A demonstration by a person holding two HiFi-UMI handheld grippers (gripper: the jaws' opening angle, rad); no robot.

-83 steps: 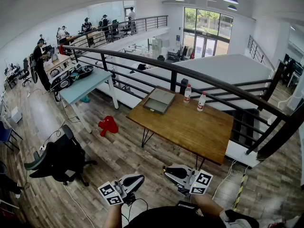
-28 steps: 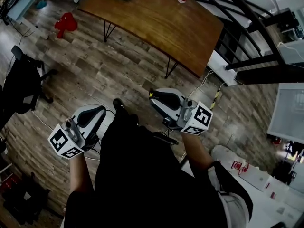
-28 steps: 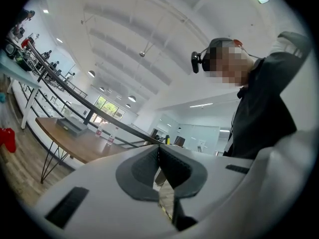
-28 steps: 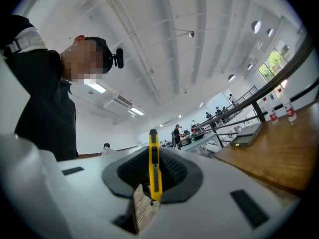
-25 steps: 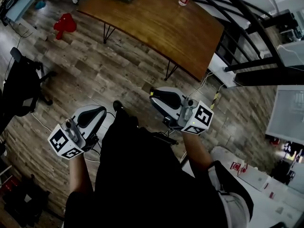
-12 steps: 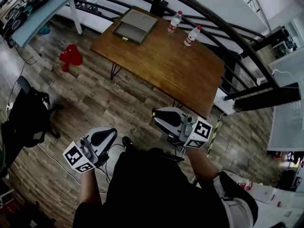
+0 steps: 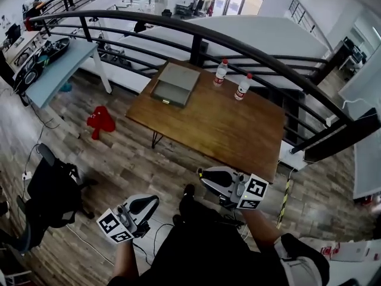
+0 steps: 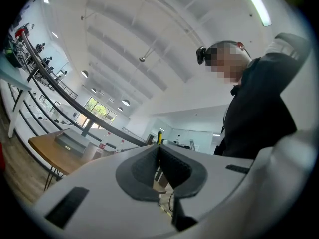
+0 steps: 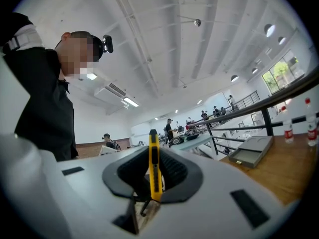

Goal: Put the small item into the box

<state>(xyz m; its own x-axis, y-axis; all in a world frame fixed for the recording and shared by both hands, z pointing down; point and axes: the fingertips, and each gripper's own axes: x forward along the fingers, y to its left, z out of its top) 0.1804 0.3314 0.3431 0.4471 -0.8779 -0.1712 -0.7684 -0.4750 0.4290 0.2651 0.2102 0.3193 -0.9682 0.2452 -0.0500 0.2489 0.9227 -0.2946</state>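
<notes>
- Head view, the tongs: both hang low in front of the person carrying them, over the plank floor and well short of the wooden table (image 7: 226, 130). I judge from this that the reach has not begun. The left gripper (image 7: 152, 200) and the right gripper (image 7: 203, 173) both point toward the table, which suits walking up to it.
- Head view, the containers: a shallow grey box (image 7: 174, 83) lies open-topped at the table's far left corner, near the railing (image 7: 250, 51). Its inside looks bare from here. Two capped bottles (image 7: 221, 71) stand upright to its right, apart from it. I cannot pick out a loose small thing on the tabletop. A yellowish spot (image 7: 168, 100) on the box's near wall could be the thing to put in, or only a fitting.
- Left gripper view: the jaws are pressed together, with only a thin yellow line along their seam. I take that line for the gripper's own edge, so nothing is held. The table and box show far off at the left.
- Right gripper view: these jaws are closed too, with a yellow strip (image 9: 154, 171) edge-on in the seam. I read it the same way, as part of the tool. The box sits at the right, open and bare inside.
</notes>
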